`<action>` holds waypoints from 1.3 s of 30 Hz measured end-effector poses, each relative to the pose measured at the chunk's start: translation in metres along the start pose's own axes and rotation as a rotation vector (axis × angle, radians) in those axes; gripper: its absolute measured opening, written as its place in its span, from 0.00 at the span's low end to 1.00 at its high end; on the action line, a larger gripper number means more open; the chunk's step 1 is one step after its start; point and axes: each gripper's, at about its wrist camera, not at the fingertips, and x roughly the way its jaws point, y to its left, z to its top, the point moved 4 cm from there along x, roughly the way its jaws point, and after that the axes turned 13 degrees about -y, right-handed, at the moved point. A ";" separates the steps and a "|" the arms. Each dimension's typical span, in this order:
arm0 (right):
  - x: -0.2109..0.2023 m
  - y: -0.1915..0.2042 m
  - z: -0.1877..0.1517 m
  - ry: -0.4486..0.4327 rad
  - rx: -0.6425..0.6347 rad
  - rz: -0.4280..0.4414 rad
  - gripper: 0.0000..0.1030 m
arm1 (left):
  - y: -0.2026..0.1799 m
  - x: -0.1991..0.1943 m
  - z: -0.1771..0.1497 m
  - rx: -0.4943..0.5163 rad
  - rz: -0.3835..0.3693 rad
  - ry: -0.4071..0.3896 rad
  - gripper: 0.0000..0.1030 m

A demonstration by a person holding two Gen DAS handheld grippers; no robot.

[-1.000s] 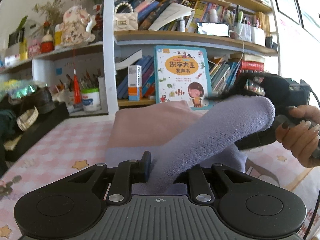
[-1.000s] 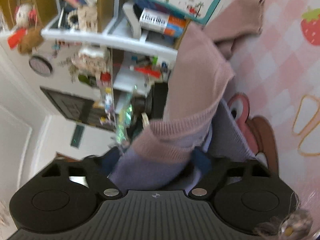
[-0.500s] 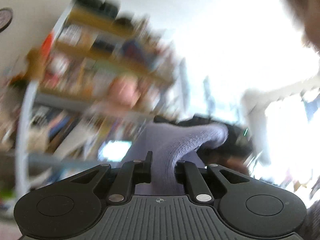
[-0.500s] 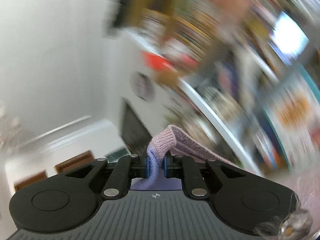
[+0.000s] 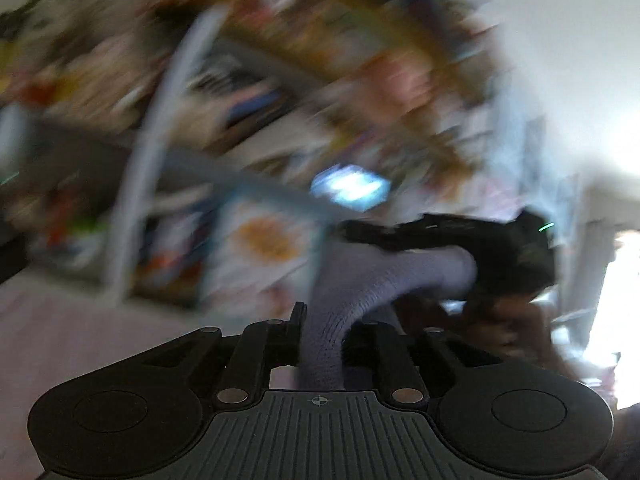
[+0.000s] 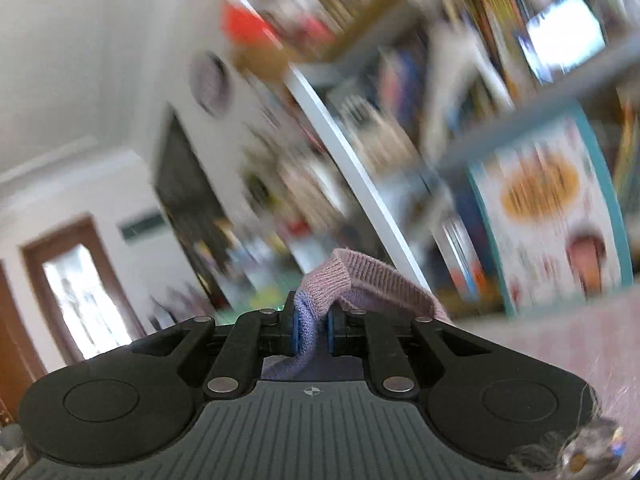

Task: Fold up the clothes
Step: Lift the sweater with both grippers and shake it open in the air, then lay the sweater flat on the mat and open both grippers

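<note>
Both grippers held the same knitted garment clear of the table. The left gripper (image 5: 322, 344) had its fingers clamped on a bunched lavender section of the knitted garment (image 5: 384, 280), which ran up and to the right as a taut band to the right gripper (image 5: 460, 236), visible there with the person's hand (image 5: 500, 320) beneath it. In the right wrist view, the right gripper (image 6: 312, 330) was closed on a lavender fold between its blue pads (image 6: 295, 328), and a pink ribbed band (image 6: 376, 280) of the garment arched just beyond the fingertips.

Both views were heavily blurred and aimed at the bookshelf (image 6: 400, 120) and the picture book (image 6: 552, 208) rather than at the work surface, of which only a pale pink strip (image 5: 80, 320) showed.

Judged step: the garment was being carried or swung in the air between two grips, as part of a fold or a repositioning; the frames do not settle which. The rest of the garment was out of view.

Any following move would require both grips to hold, the span between them to remain taut, and the free cloth to come down flat.
</note>
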 end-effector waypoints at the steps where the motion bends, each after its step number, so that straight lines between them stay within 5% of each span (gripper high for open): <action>1: 0.015 -0.009 -0.012 0.042 0.007 -0.028 0.11 | 0.013 0.001 -0.008 0.001 0.056 0.026 0.24; 4: 0.058 -0.038 -0.050 0.169 0.026 -0.112 0.11 | 0.051 0.005 -0.030 0.005 0.221 0.102 0.38; 7: 0.104 -0.053 -0.075 0.256 -0.002 -0.142 0.11 | 0.052 -0.008 -0.021 -0.012 0.252 0.048 0.62; 11: 0.114 -0.072 -0.102 0.358 -0.023 -0.250 0.25 | 0.041 -0.021 -0.006 0.022 0.260 0.011 0.75; 13: 0.088 -0.068 -0.103 0.326 -0.003 -0.208 0.31 | 0.037 -0.026 -0.008 0.025 0.236 0.031 0.78; 18: -0.004 -0.055 -0.077 0.250 -0.092 -0.215 0.42 | 0.024 -0.024 -0.022 -0.023 0.141 0.129 0.78; 26: -0.123 -0.066 -0.098 0.378 -0.272 -0.538 0.47 | 0.012 -0.016 -0.064 -0.126 0.121 0.269 0.78; 36: -0.176 -0.056 -0.144 0.355 -0.188 -0.613 0.51 | -0.004 -0.028 -0.090 -0.058 0.149 0.415 0.77; 38: -0.176 -0.055 -0.145 0.352 -0.197 -0.615 0.51 | -0.005 -0.028 -0.095 -0.039 0.157 0.430 0.68; 39: -0.176 -0.054 -0.146 0.350 -0.202 -0.616 0.51 | -0.003 -0.027 -0.095 -0.018 0.163 0.438 0.42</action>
